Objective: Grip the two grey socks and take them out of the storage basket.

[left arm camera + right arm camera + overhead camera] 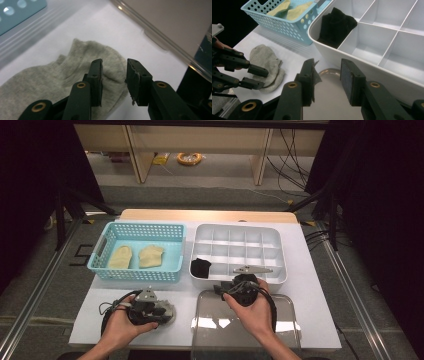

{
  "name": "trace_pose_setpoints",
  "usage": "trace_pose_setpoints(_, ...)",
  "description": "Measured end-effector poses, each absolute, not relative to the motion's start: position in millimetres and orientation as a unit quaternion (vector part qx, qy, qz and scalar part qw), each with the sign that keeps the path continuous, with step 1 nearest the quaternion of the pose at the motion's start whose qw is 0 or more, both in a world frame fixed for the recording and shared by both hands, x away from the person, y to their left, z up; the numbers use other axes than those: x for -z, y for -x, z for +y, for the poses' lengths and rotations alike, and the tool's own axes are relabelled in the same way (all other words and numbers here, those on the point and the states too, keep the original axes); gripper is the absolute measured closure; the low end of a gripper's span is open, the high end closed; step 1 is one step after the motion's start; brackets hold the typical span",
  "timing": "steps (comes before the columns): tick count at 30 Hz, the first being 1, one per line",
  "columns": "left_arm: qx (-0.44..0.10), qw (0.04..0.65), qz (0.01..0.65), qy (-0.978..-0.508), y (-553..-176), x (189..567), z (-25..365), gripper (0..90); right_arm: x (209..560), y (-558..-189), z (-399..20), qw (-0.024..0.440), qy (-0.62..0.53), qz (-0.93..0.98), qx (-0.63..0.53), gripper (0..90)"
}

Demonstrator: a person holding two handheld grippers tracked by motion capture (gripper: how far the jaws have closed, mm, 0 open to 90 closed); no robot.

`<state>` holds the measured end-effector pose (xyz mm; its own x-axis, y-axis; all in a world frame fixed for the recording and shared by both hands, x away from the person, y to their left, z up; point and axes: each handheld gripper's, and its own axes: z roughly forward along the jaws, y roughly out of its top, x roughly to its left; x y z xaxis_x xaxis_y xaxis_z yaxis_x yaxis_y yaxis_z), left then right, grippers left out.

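Two tongs, one grey sock between sorting steps.

Left tongs (113, 82) stand part-open over the grey sock (62, 82), which lies flat on the white counter (310, 285) just in front of the blue basket (102, 247); one pad rests on the cloth, nothing is pinched. The sock's long axis runs away to the tongs' left (toe end nearest). Right tongs (327, 82) gape empty above the clear lid (285, 320), beside the white divided tray (277, 275) holding a black sock (337, 25). Left hand is clearly nearer.
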<state>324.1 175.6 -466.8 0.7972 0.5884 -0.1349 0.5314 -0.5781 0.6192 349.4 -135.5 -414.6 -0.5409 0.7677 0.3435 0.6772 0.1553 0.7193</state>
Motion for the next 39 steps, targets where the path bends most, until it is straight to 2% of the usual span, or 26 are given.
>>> trace_pose_setpoints(3,-0.043,0.323,0.310,-0.893,-322.8,470.7,174.3,67.2,414.8,-349.5,-135.5,0.052,-0.474,0.759,-0.443,65.0)
trace_pose_setpoints(6,-0.038,0.320,0.315,-0.893,-325.2,471.2,175.8,74.6,414.6,-349.8,-135.6,0.052,-0.470,0.760,-0.445,65.0)
trace_pose_setpoints(7,-0.031,0.303,0.298,-0.905,-327.8,469.0,178.9,77.4,414.4,-349.4,-135.6,0.052,-0.473,0.759,-0.444,65.0)
trace_pose_setpoints(10,-0.020,0.306,0.309,-0.900,-328.9,469.5,179.3,87.3,414.3,-349.4,-136.0,0.054,-0.474,0.759,-0.442,65.0)
trace_pose_setpoints(11,-0.018,0.326,0.330,-0.886,-326.8,471.4,176.5,88.3,414.5,-349.8,-136.6,0.056,-0.471,0.761,-0.442,65.0)
trace_pose_setpoints(14,-0.020,0.304,0.307,-0.901,-329.1,468.0,180.5,89.1,414.5,-349.1,-135.9,0.052,-0.475,0.759,-0.443,65.0)
trace_pose_setpoints(16,-0.020,0.332,0.340,-0.880,-324.0,465.1,178.1,89.3,413.9,-349.1,-137.2,0.060,-0.470,0.764,-0.438,65.0)
trace_pose_setpoints(21,-0.028,0.354,0.341,-0.871,-320.9,453.9,185.2,89.3,412.6,-349.0,-138.8,0.064,-0.471,0.764,-0.437,65.0)
trace_pose_setpoints(22,-0.031,0.351,0.337,-0.873,-321.3,451.1,188.1,89.3,413.1,-348.1,-137.0,0.050,-0.478,0.757,-0.443,65.0)
trace_pose_setpoints(25,-0.037,0.361,0.343,-0.866,-320.8,446.7,191.2,89.4,413.7,-349.1,-138.4,0.057,-0.472,0.760,-0.443,65.0)
trace_pose_setpoints(29,-0.049,0.377,0.346,-0.858,-320.4,434.8,197.8,89.5,412.3,-346.9,-136.5,0.045,-0.488,0.753,-0.440,65.0)
trace_pose_setpoints(39,-0.062,0.375,0.332,-0.863,-317.8,429.6,193.6,89.6,412.5,-348.4,-136.7,0.056,-0.484,0.755,-0.440,65.1)
